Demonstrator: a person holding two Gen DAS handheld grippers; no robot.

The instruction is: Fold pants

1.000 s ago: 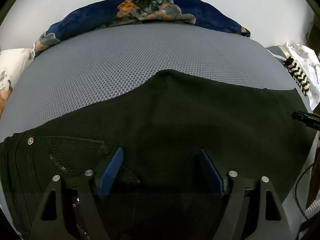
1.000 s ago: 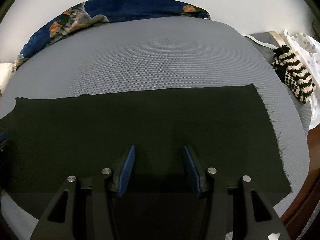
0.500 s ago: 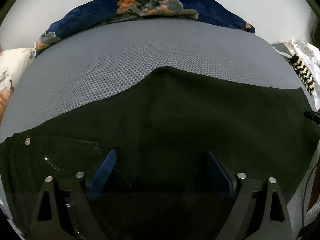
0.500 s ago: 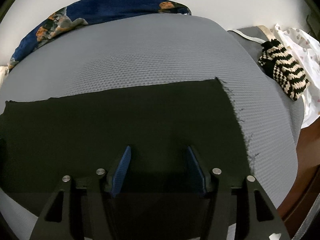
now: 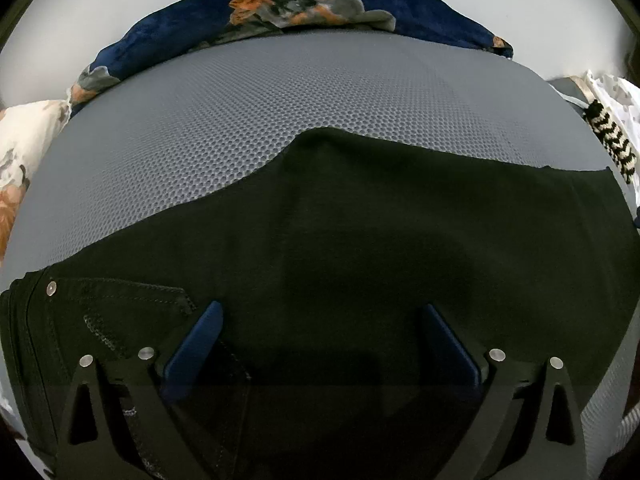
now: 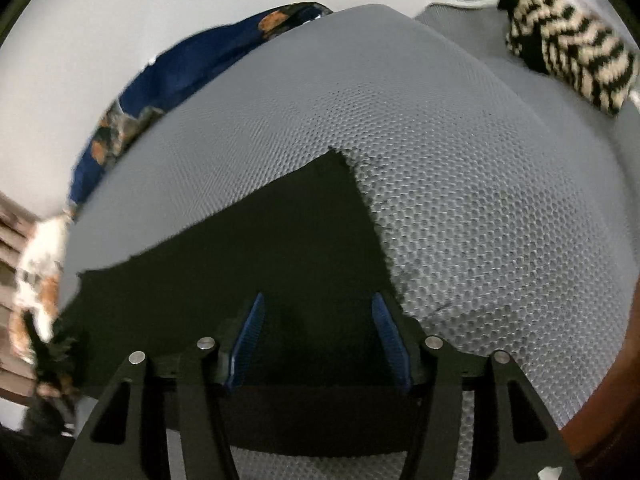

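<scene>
The left gripper (image 5: 320,344) hangs over the waist end of the pants (image 5: 360,248), its two blue fingers (image 5: 196,344) spread very wide and widening further, with only flat black cloth under the gap and nothing pinched; it is released. One metal rivet (image 5: 51,288) and a stitched pocket edge show on the cloth just left of its left finger. The right gripper (image 6: 318,336) stands over the hem end of the pants (image 6: 256,264), jaws about half apart and empty, its right finger (image 6: 386,332) close by the frayed hem edge; whether the pads brush the fabric cannot be told, but they do not clamp it, so this tool too is let go. There is one pair of pants, black, lying flat along the near edge of the grey mesh mattress (image 5: 300,100), the waist toward the left corner and the leg ends toward the right. Along the far edge lies one dark blue floral blanket (image 5: 280,8). At the far right corner sits one black-and-cream striped knit piece (image 6: 568,52), well apart from the pants, beside a white spotted cloth (image 5: 616,96). One pale floral pillow (image 5: 20,148) shows at the left edge.
</scene>
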